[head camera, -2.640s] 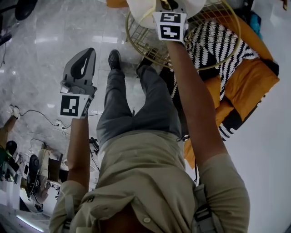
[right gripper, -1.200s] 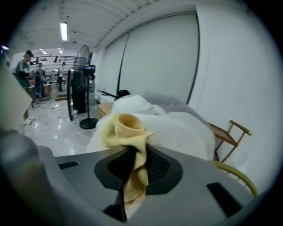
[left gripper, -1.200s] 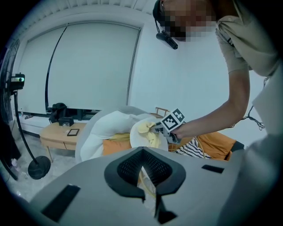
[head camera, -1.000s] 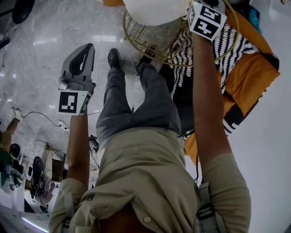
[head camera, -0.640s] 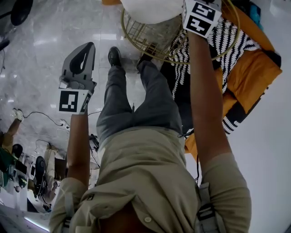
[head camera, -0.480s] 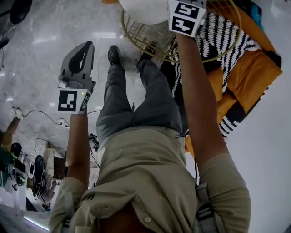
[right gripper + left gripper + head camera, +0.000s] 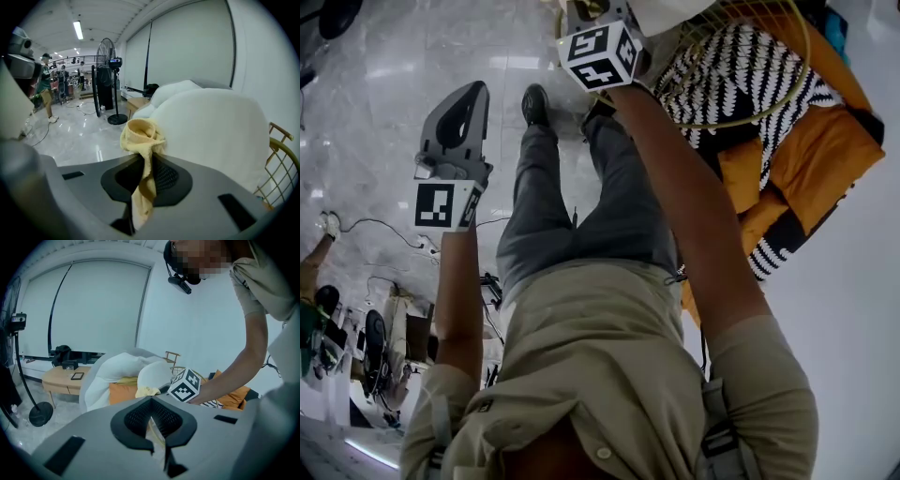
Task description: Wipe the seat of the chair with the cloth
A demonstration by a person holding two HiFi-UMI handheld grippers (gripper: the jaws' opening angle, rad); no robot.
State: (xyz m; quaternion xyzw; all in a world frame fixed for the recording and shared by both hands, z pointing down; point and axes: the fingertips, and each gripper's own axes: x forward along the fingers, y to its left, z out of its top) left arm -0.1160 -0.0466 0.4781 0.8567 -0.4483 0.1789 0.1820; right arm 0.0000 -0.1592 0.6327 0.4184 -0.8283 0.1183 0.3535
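Nubby yellow cloth (image 7: 139, 136), glossy marble floor (image 7: 375, 112), gilt wire chair (image 7: 712, 33).

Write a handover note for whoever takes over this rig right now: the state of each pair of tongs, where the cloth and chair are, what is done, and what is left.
Left tongs: shut, empty, held off to the side over the floor.
Right tongs: shut on the yellow cloth. Its bunched end is up at the chair's white cushion; contact cannot be confirmed.
Done: cloth is in the grip and at the cushion. How much is already wiped does not show.
Left: wiping strokes across the cushion.
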